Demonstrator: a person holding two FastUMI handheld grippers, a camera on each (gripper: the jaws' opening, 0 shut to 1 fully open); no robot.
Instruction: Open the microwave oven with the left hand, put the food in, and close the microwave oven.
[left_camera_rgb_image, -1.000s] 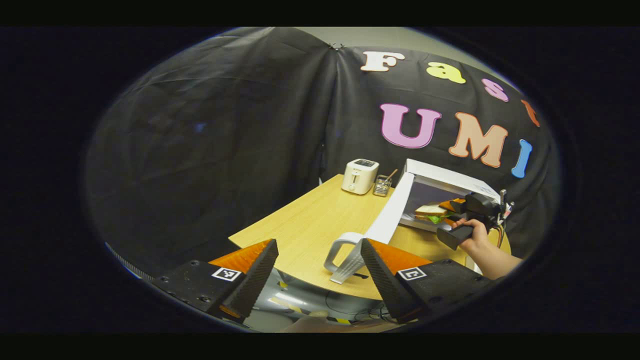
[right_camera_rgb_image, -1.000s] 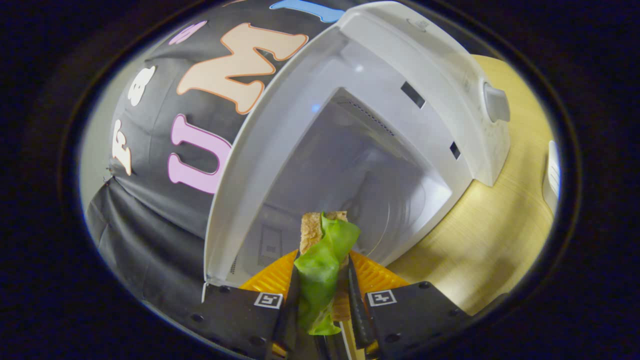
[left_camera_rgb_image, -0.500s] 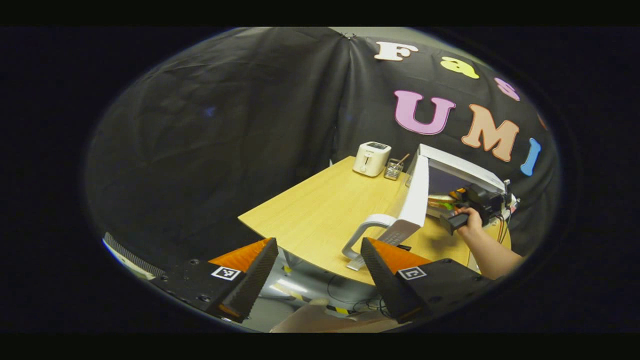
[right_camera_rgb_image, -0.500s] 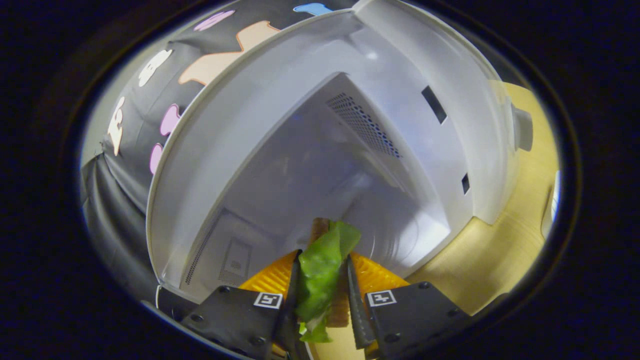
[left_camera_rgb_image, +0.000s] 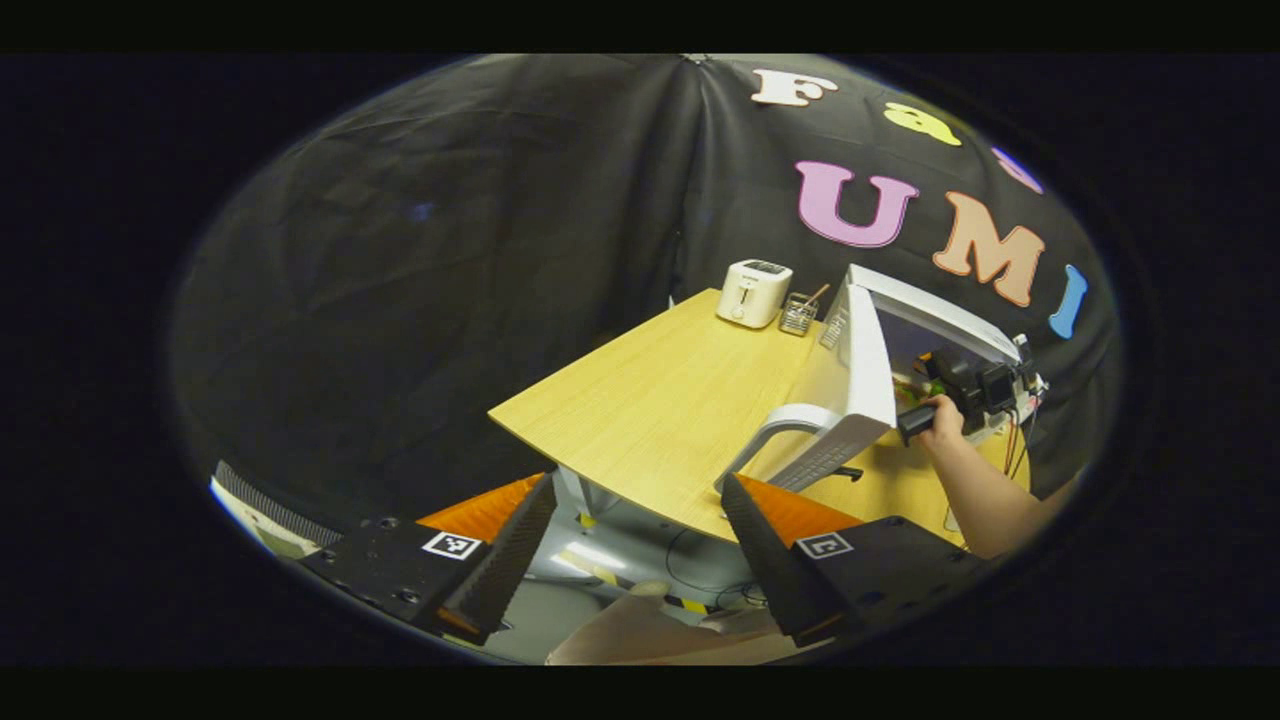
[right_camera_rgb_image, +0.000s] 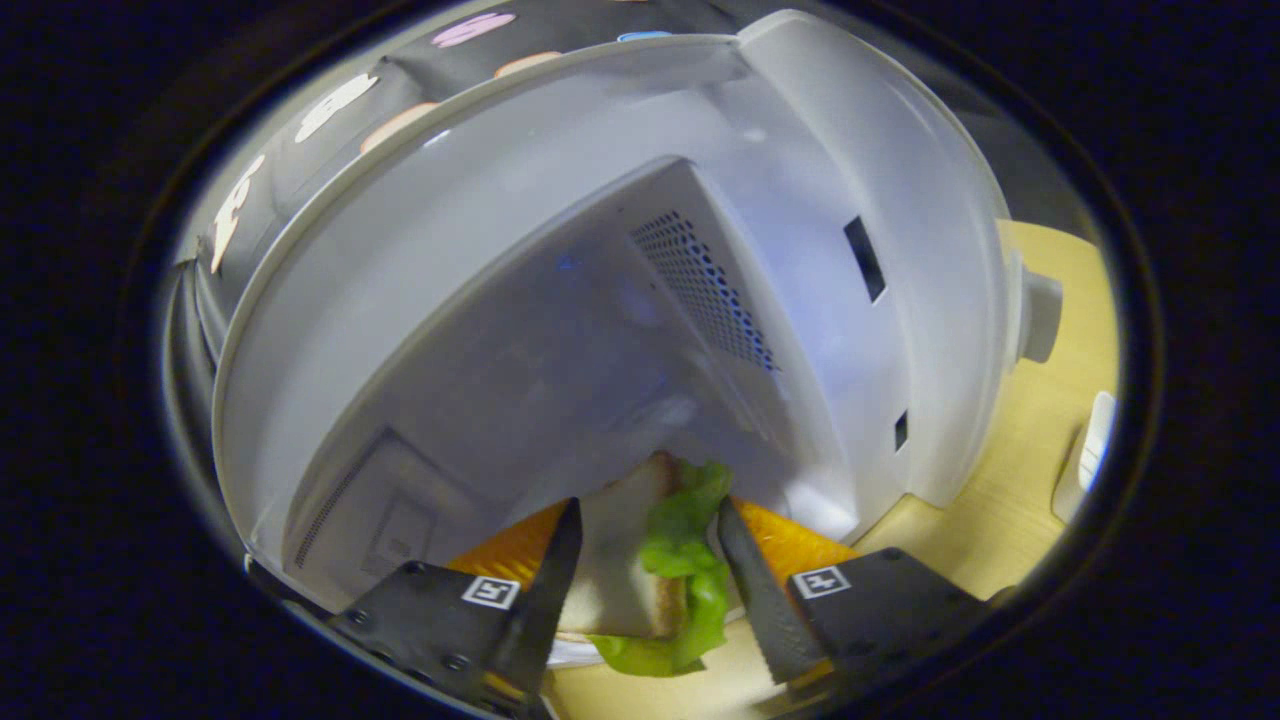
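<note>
The white microwave stands with its door swung open, the door's handle pointing toward me. The sandwich, bread with green lettuce, lies at the front of the cavity floor. My right gripper is open, its fingers spread on either side of the sandwich with a gap to each. In the left gripper view a hand holds that gripper at the microwave's mouth. My left gripper is open and holds nothing, off the table's near edge, short of the handle.
On the wooden table a white toaster and a wire utensil holder stand at the back, left of the microwave. The microwave's knob and a white object show to the right.
My right gripper went deeper into the microwave and opened, letting go of the sandwich, which now lies flat. The left gripper drew back from the door handle.
</note>
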